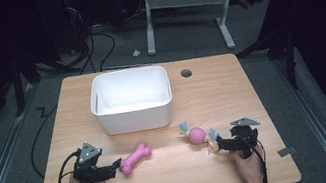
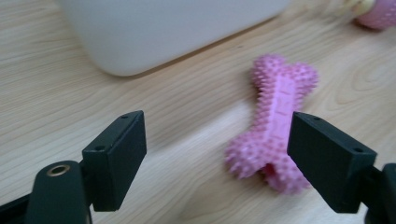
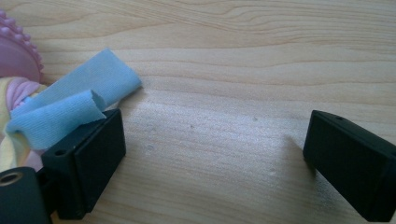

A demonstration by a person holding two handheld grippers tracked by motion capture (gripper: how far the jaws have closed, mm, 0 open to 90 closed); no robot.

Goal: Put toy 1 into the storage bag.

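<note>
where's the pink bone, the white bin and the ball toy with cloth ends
pink bone (image 1: 135, 158), high view, on its middle shaft
white bin (image 1: 134, 118), high view, on its front wall
ball toy (image 1: 197, 134), high view, on its pink ball

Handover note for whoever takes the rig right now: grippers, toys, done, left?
Left hand-held gripper: open, jaws wide, at the near end of the pink spiky rubber bone toy; nothing gripped.
Right hand-held gripper: open, bare table between the jaws; the blue fabric strips of the pink ball rope toy lie against one jaw.
Both toys lie on the wooden table, in front of the white plastic bin.
Done: nothing in the bin as far as the high view shows.
Left: probably grip each toy and drop it in the bin.
</note>
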